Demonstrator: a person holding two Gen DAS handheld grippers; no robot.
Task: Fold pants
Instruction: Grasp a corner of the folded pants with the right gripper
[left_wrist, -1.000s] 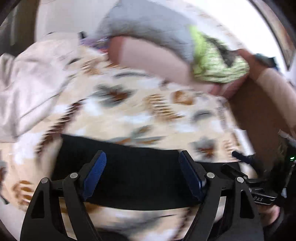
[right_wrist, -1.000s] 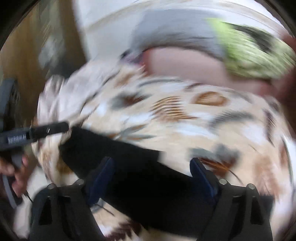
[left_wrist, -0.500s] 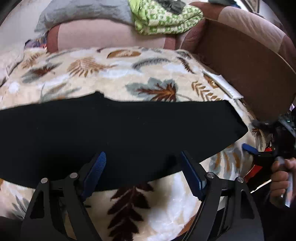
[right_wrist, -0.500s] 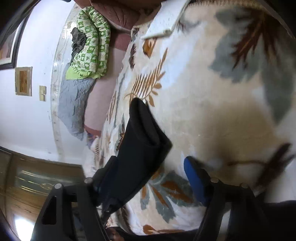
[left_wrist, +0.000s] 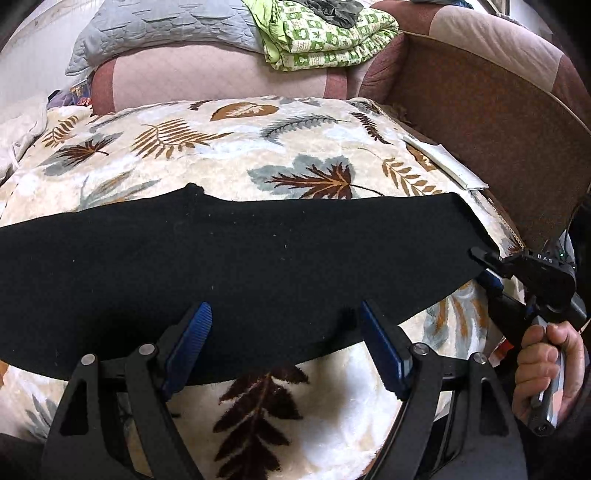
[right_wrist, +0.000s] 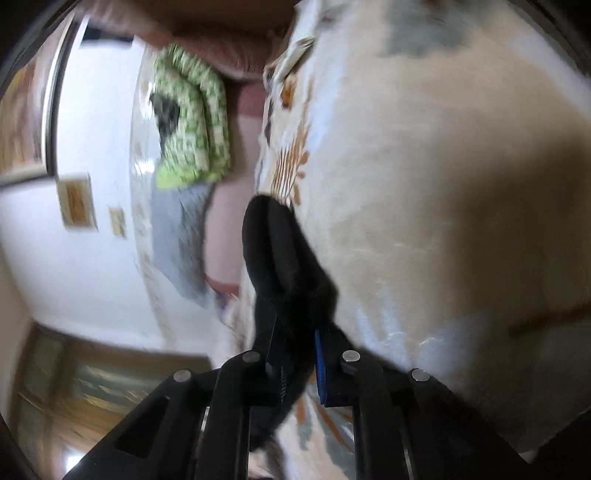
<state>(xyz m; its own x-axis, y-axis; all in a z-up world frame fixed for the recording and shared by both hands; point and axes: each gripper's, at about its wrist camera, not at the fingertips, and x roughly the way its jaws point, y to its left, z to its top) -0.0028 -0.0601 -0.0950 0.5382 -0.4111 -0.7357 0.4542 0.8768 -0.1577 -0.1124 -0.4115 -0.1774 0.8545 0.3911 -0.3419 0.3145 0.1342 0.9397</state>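
Pants location: The black fabric pants (left_wrist: 236, 266) lie flat on the cream plush leaf-print blanket (left_wrist: 229, 155) covering the sofa seat, in front of the brown backrest (left_wrist: 207, 74).
Long axis: The pants run left to right across the left wrist view, parallel to the backrest; one end sits at the right, beside the sofa arm (left_wrist: 491, 122). You cannot tell which end is the waistband.
Right hand-held gripper (right_wrist: 297, 354): Its jaws have just been closing and now pinch the right end of the pants, rolled onto its side.
Left hand-held gripper (left_wrist: 284, 343): Jaws stand wide, above the near edge of the pants, holding nothing.
Risk, partial grip: You may have caught only one layer at the end. The lower layer would then stay behind and the fold skews.
Risk, blanket: The plush pile lies just under the pads. If pinched too, it lifts with the pants.
Risk, drag: With the left side free, pulling the right end may slide the whole garment.
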